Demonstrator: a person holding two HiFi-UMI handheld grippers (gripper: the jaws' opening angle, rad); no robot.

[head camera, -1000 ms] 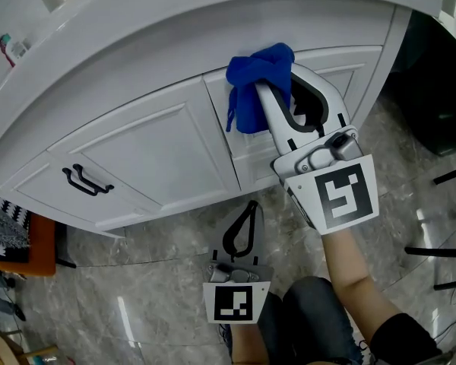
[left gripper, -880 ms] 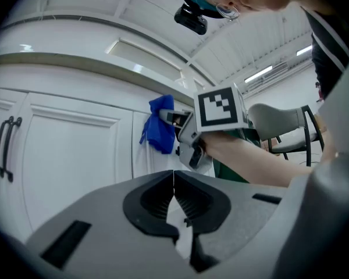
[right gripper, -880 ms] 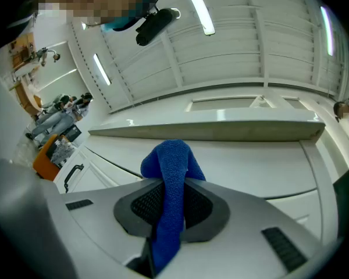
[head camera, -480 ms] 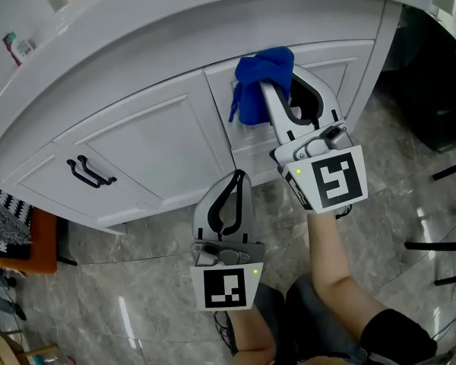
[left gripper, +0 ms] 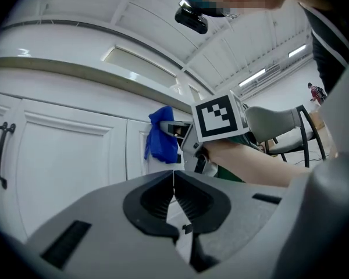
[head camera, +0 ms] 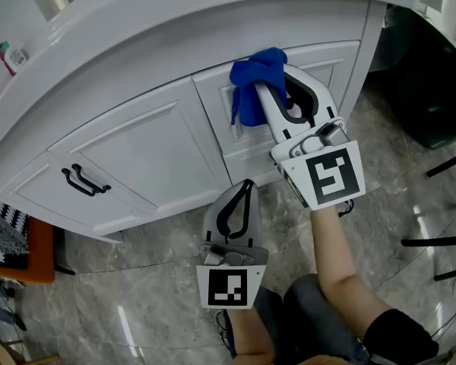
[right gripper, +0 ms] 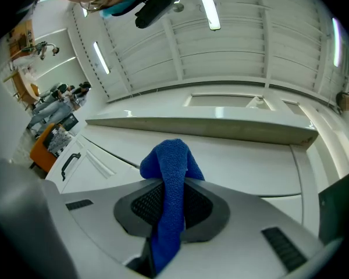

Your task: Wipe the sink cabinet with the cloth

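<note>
A blue cloth (head camera: 258, 87) is bunched against the right door of the white sink cabinet (head camera: 144, 154), just under the countertop edge. My right gripper (head camera: 270, 82) is shut on the blue cloth (right gripper: 170, 190), which hangs down between its jaws, and presses it on the door panel. My left gripper (head camera: 248, 185) hangs lower, near the cabinet's bottom edge, shut with nothing between its jaws (left gripper: 173, 182). From the left gripper view the blue cloth (left gripper: 161, 135) and the right gripper's marker cube (left gripper: 220, 116) show ahead.
Black double handles (head camera: 83, 179) sit on the left cabinet door. The white countertop (head camera: 175, 14) overhangs the doors. Grey marble floor (head camera: 137, 280) lies below. A dark object (head camera: 433, 90) and black chair legs (head camera: 441, 242) stand at right; an orange item (head camera: 38, 253) at left.
The left gripper rose toward the cabinet's bottom edge. The right gripper with the cloth shifted slightly right, then back left, along the right door.
</note>
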